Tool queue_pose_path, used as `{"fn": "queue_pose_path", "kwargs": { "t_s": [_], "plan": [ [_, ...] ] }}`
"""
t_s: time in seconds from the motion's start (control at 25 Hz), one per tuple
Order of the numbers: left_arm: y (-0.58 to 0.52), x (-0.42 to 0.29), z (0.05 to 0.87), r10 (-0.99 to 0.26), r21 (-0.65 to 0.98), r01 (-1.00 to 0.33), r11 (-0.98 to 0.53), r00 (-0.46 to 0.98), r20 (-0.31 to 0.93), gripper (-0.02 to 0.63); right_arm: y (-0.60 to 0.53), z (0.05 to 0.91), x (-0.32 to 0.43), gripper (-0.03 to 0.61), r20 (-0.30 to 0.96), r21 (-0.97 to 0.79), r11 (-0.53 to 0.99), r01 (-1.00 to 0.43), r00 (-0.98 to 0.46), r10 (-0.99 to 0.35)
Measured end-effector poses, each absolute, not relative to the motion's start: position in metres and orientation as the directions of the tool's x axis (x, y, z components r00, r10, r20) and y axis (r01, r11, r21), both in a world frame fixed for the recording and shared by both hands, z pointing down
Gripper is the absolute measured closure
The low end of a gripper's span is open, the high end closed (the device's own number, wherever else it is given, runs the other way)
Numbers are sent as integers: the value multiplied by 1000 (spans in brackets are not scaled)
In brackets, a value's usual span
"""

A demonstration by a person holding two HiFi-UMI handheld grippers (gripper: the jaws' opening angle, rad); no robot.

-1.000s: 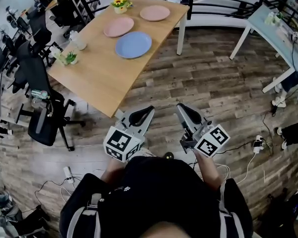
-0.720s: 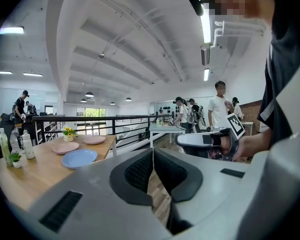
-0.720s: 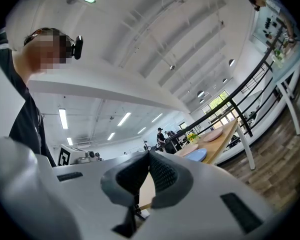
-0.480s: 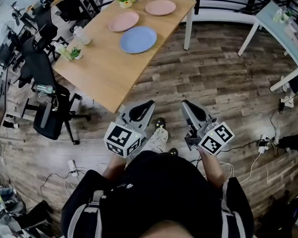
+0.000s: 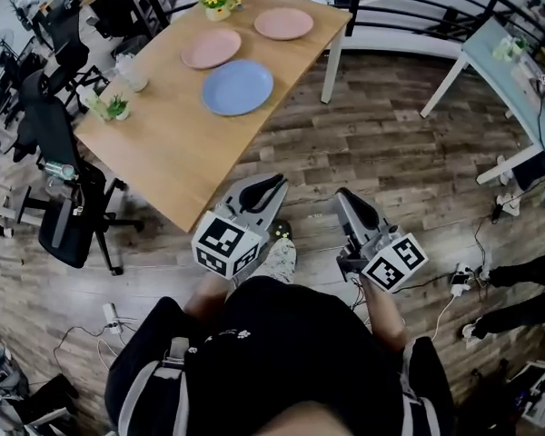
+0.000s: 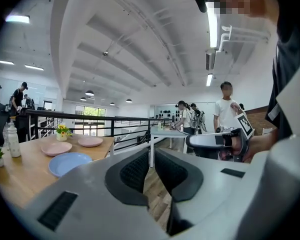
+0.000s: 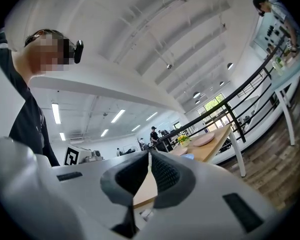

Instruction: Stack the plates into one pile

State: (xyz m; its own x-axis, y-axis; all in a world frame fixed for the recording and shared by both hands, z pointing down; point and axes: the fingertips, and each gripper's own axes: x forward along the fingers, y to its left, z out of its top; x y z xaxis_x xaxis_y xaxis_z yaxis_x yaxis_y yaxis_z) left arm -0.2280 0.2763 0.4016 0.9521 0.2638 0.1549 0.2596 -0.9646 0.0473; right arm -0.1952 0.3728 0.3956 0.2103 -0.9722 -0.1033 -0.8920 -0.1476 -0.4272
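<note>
Three plates lie apart on the wooden table (image 5: 173,143): a blue plate (image 5: 237,87) nearest me, one pink plate (image 5: 211,48) behind it and another pink plate (image 5: 283,23) at the far corner. My left gripper (image 5: 277,182) and right gripper (image 5: 343,193) are held low in front of the person's body, over the wood floor and short of the table's near corner. Both are shut with nothing between their pads. The left gripper view shows the blue plate (image 6: 69,163) and both pink plates (image 6: 56,148) (image 6: 90,141) well ahead. The right gripper view catches a pink plate (image 7: 205,140) far off.
A yellow flower pot (image 5: 217,5), a small plant (image 5: 116,107) and a jar (image 5: 132,69) share the table. Black office chairs (image 5: 68,207) stand along its left side. A white table (image 5: 500,53) is at the right, a black railing behind. People stand in the background (image 6: 226,109).
The person has stepped, and a shoe now shows under the left gripper. Both grippers stay shut in front of the body. The plates have not moved.
</note>
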Motion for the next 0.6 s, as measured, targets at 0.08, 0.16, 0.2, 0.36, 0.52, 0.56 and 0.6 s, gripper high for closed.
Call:
{"fn": "queue_pose_path", "kwargs": {
  "t_s": [0.08, 0.16, 0.2, 0.36, 0.52, 0.56, 0.6],
  "plan": [
    [268, -206, 401, 260, 48, 256, -966, 954, 150, 594, 365, 393, -174, 568, -98, -418, -154, -895, 213, -972],
    [256, -186, 403, 256, 60, 250, -967, 954, 153, 594, 354, 393, -154, 566, -92, -419, -159, -894, 216, -972],
    [249, -177, 404, 253, 67, 245, -967, 954, 158, 594, 348, 393, -144, 565, -86, -421, -161, -893, 216, -973],
    [211, -145, 408, 227, 89, 214, -973, 958, 177, 589, 313, 397, -111, 548, -44, -424, -155, -892, 191, -981],
    [173, -121, 414, 197, 119, 177, -977, 963, 186, 557, 275, 401, -83, 540, -11, -420, -131, -898, 149, -989],
    [165, -116, 416, 189, 125, 168, -978, 964, 187, 555, 265, 402, -75, 538, -2, -418, -126, -900, 139, -990],
    [155, -112, 419, 179, 131, 156, -979, 966, 188, 557, 256, 404, -68, 530, 8, -416, -121, -901, 129, -992]
  ]
}}
